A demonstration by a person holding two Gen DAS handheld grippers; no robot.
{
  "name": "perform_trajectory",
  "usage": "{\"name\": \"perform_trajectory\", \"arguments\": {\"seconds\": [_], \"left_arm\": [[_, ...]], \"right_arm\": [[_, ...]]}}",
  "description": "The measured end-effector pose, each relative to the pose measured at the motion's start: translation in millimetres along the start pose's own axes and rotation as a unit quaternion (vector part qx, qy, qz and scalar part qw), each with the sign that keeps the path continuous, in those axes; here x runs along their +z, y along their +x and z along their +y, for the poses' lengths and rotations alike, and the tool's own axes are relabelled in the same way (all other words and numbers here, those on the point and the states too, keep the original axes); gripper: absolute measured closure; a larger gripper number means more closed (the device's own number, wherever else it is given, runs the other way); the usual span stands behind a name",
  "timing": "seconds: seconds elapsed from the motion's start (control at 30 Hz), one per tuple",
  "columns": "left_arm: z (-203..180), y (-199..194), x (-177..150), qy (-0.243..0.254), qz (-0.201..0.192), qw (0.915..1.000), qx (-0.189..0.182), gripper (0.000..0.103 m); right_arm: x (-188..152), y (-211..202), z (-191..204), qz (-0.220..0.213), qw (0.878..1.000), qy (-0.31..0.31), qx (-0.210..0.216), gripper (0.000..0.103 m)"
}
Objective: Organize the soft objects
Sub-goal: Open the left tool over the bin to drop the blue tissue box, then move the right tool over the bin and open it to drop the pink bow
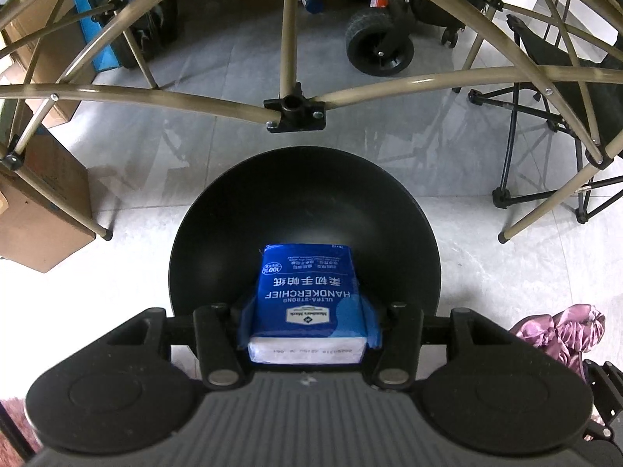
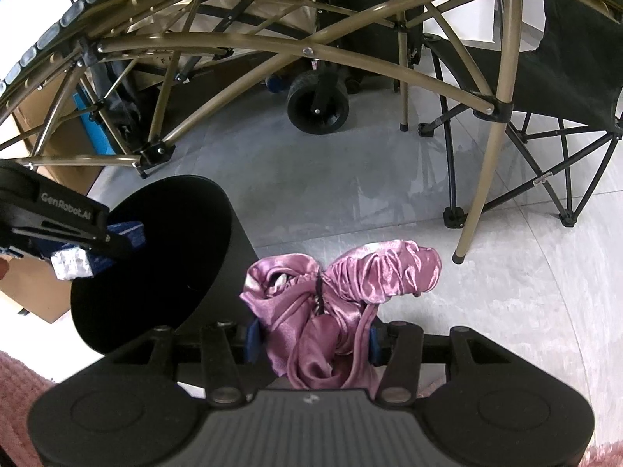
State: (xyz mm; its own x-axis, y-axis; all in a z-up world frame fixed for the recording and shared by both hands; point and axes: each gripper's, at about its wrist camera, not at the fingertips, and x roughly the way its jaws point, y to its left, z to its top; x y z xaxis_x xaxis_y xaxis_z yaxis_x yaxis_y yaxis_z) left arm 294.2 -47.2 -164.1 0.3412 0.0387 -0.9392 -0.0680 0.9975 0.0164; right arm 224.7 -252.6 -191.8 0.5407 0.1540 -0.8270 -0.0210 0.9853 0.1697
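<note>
Progress: midway, by my judgement. Left gripper point(image 1: 309, 325) clamps a blue plastic-wrapped handkerchief pack point(image 1: 307, 292) over the round black bin point(image 1: 218, 225) (unreleased); right gripper point(image 2: 311, 340) pinches bunched pink satin cloth point(image 2: 342, 284) beside it.

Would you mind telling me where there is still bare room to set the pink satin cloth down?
The black bin is bare beyond the tissue pack held over it. The grey floor is open between bin, cart wheel and folding chair. It is crowded under the table frame, near the cardboard boxes.
</note>
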Motion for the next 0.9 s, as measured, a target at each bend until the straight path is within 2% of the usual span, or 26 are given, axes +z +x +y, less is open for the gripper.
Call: {"name": "perform_trajectory", "arguments": {"seconds": [0.1,0.13,0.23,0.9], "left_arm": [[0,1,1,-0.003,0.004,0.9999,0.01,0.015],[1,1,1,-0.005,0.004,0.9999,0.012,0.008],[1,0,2,-0.007,0.004,0.9999,0.012,0.001],[11,0,0,-0.015,0.011,0.9997,0.017,0.001]], "right_arm": [[0,0,1,0.0,1.0,0.0,0.0,0.055],[0,0,1,0.0,1.0,0.001,0.0,0.055],[0,-1,1,0.0,1.0,0.001,0.001,0.055],[1,-4,6,-0.004,1.0,-0.008,0.003,0.055]]}}
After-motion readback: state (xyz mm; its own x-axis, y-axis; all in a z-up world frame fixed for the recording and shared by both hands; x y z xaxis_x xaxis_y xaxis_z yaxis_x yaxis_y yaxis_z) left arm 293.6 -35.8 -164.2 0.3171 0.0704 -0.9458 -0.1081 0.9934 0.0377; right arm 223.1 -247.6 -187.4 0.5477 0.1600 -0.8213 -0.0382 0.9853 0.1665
